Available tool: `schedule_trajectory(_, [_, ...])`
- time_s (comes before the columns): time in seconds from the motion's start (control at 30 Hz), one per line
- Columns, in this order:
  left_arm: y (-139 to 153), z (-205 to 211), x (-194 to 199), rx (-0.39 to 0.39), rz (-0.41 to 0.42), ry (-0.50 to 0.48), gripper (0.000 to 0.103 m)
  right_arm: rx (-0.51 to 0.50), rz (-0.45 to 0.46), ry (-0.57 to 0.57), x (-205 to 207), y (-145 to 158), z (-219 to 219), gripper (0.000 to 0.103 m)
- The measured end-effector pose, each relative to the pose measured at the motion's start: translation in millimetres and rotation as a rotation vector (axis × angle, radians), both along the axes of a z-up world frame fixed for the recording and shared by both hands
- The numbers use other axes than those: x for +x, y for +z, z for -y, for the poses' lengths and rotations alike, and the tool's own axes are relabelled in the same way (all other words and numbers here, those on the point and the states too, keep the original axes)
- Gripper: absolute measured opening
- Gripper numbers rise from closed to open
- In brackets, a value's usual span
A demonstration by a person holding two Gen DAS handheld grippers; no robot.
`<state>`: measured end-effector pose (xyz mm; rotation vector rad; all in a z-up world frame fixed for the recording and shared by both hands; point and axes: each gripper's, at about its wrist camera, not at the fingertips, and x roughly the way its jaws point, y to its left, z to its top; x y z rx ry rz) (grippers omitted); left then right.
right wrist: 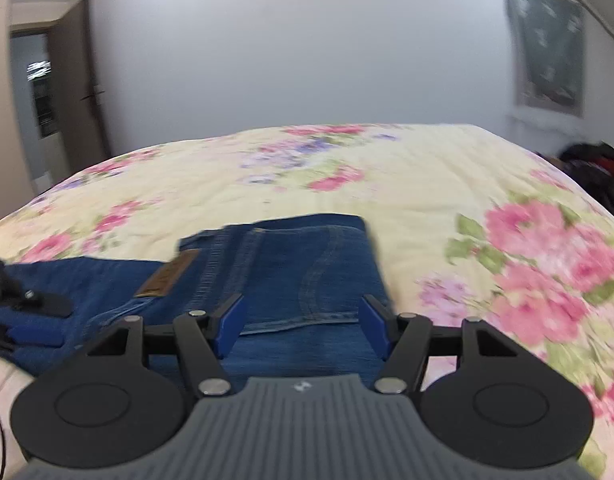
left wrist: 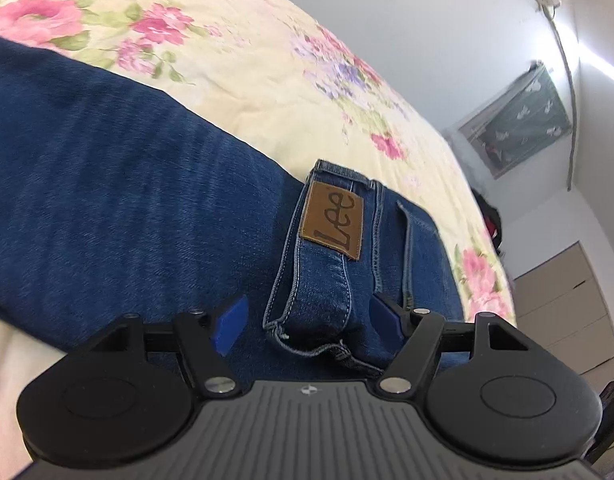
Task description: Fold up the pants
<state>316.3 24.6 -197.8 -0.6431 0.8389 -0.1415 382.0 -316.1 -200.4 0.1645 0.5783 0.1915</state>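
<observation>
Blue jeans [left wrist: 107,184] lie on the flowered bedspread [left wrist: 267,60]. Left gripper [left wrist: 307,322] hovers spread wide over their waistband beside the leather patch [left wrist: 333,220]. Right gripper [right wrist: 303,320], spread too, hangs above the back pocket [right wrist: 307,268].

Floral bedspread [right wrist: 347,168], wall hanging [right wrist: 547,44], door [right wrist: 83,80]
</observation>
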Motion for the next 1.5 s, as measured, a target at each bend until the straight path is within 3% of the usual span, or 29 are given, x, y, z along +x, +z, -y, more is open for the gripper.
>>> schedule_trajectory(0.13, [-9.8,10.7,15.2,0.046,-0.043,-0.031,0.081,0.167,-0.084,-0.052,7.3,-14.8,29.6,0.059])
schedule_trajectory(0.23, [-14.6,13.0,19.7,-0.067,-0.043,-0.078,0.076,0.208,-0.119,-0.069,14.6,-23.4,36.0,0.059])
schedule_trajectory(0.27, [-13.2,14.3,20.3,-0.074,-0.035,-0.091,0.071,0.218,-0.127,-0.077,15.9,-25.8,37.9,0.059])
schedule_trajectory(0.3, [-10.0,17.9,20.5,-0.059,-0.016,-0.119,0.031,0.228,-0.137,-0.083,19.0,-28.1,38.3,0.059])
schedule_trajectory(0.43, [14.9,35.5,10.9,0.041,0.067,-0.182,0.012,0.314,-0.169,-0.103,20.9,-32.4,49.4,0.059])
schedule_trajectory(0.5, [30.9,28.2,-1.1,-0.006,0.124,-0.148,0.011,0.356,-0.163,-0.11,19.5,-31.3,55.1,0.059])
schedule_trajectory(0.53, [38.2,21.2,-9.6,-0.047,0.153,-0.124,0.005,0.375,-0.155,-0.11,18.1,-29.5,57.7,0.059])
schedule_trajectory(0.63, [36.0,10.8,-21.1,-0.039,0.13,-0.074,0.006,0.406,-0.136,-0.088,15.5,-24.5,60.0,0.059])
schedule_trajectory(0.7, [11.5,13.0,-14.1,0.063,0.02,-0.084,0.008,0.397,-0.166,-0.055,17.9,-26.6,53.8,0.059])
schedule_trajectory(0.77, [-20.6,10.5,-10.8,0.094,-0.072,-0.078,0.009,0.294,-0.241,-0.013,23.4,-34.6,37.5,0.061])
schedule_trajectory(0.87, [-33.4,3.6,-18.7,0.066,-0.057,-0.049,0.014,0.045,-0.219,0.06,18.7,-36.9,7.0,0.061])
schedule_trajectory(0.9, [-30.8,4.6,-19.6,0.076,-0.05,-0.046,0.014,0.011,-0.197,0.059,15.2,-32.4,2.9,0.061])
schedule_trajectory(1.03, [-23.7,9.6,-17.7,0.143,-0.041,-0.066,0.017,-0.018,-0.044,0.081,-7.4,-10.6,-0.1,0.058])
schedule_trajectory(1.13, [-26.1,7.5,-13.6,0.125,-0.061,-0.042,0.02,-0.014,-0.21,0.045,-10.6,-34.5,5.4,0.059])
schedule_trajectory(1.23, [-25.7,5.1,-15.9,0.128,-0.06,-0.015,0.019,-0.019,-0.17,0.039,-25.8,-29.3,9.8,0.059])
schedule_trajectory(1.3, [-19.8,2.4,-22.0,0.117,-0.039,0.005,0.02,0.066,-0.107,0.028,-38.4,-20.5,18.5,0.058])
schedule_trajectory(1.37, [-12.9,-5.0,-31.1,0.107,-0.018,0.022,0.022,0.064,-0.129,0.046,-41.1,-22.5,17.2,0.057])
schedule_trajectory(1.43, [-4.6,-20.1,-41.0,0.096,-0.003,0.039,0.036,-0.034,-0.178,0.072,-37.0,-33.0,5.2,0.058])
schedule_trajectory(1.5, [4.6,-42.6,-53.7,0.084,0.008,0.076,0.05,-0.083,-0.115,0.075,-41.5,-28.7,-3.0,0.06])
